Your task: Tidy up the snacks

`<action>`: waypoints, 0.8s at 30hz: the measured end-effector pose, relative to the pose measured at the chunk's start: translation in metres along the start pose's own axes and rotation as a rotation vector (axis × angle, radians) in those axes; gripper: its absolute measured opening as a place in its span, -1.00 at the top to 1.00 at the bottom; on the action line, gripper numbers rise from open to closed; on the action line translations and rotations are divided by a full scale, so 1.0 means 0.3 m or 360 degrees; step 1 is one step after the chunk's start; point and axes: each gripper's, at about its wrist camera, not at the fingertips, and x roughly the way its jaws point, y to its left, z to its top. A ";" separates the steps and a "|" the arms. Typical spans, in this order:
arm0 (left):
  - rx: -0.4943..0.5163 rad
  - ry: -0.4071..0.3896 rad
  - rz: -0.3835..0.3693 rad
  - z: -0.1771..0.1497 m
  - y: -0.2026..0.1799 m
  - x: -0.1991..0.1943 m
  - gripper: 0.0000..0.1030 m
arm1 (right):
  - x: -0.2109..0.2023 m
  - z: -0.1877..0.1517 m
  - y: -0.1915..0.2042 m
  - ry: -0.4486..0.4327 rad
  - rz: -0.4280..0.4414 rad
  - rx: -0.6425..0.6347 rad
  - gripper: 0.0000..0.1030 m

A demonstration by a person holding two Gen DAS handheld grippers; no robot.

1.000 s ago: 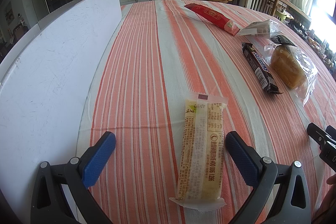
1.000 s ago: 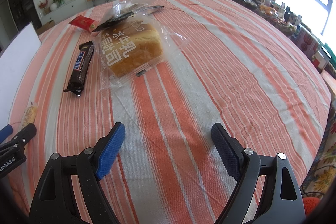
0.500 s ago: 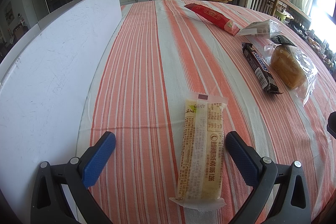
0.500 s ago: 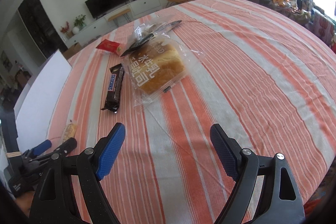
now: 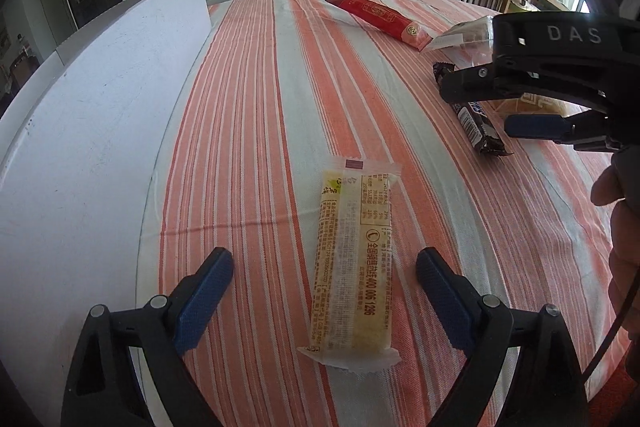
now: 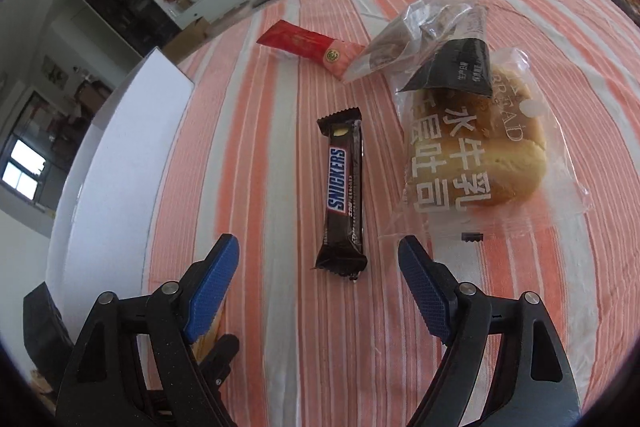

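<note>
- Snacks are lying scattered beside the white box [image 5: 100,131]; none packed yet.
- Left gripper [image 5: 324,291] jaws are closing around the yellow bar [image 5: 352,259], not touching.
- Right gripper [image 6: 320,267] jaws are closing, apart, over the chocolate bar [image 6: 344,187].

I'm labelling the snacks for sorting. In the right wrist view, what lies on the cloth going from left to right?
White board → red packet → Snickers bar → bagged bread loaf.
</note>
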 end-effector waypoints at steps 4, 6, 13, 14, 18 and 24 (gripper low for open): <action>0.0020 -0.0018 -0.0015 0.023 -0.013 -0.014 0.29 | 0.082 0.088 0.018 0.0070 -0.0186 -0.0012 0.18; 0.0000 -0.0007 -0.0037 0.025 -0.001 -0.022 0.44 | 0.088 0.091 0.028 0.0110 -0.0242 -0.0045 0.62; -0.0187 -0.0058 -0.0252 0.000 0.063 -0.137 0.45 | -0.120 -0.065 -0.052 0.0045 0.0232 0.0181 0.66; -0.0178 -0.0078 -0.0266 0.000 0.055 -0.162 0.45 | -0.145 -0.093 -0.069 0.0037 0.0281 0.0210 0.66; -0.0111 -0.0171 -0.0247 0.008 0.013 -0.245 0.44 | -0.217 -0.189 -0.117 -0.0008 0.0282 0.0233 0.66; -0.0026 -0.0258 -0.0136 0.014 -0.028 -0.295 0.44 | -0.274 -0.251 -0.136 -0.0038 0.0299 0.0261 0.66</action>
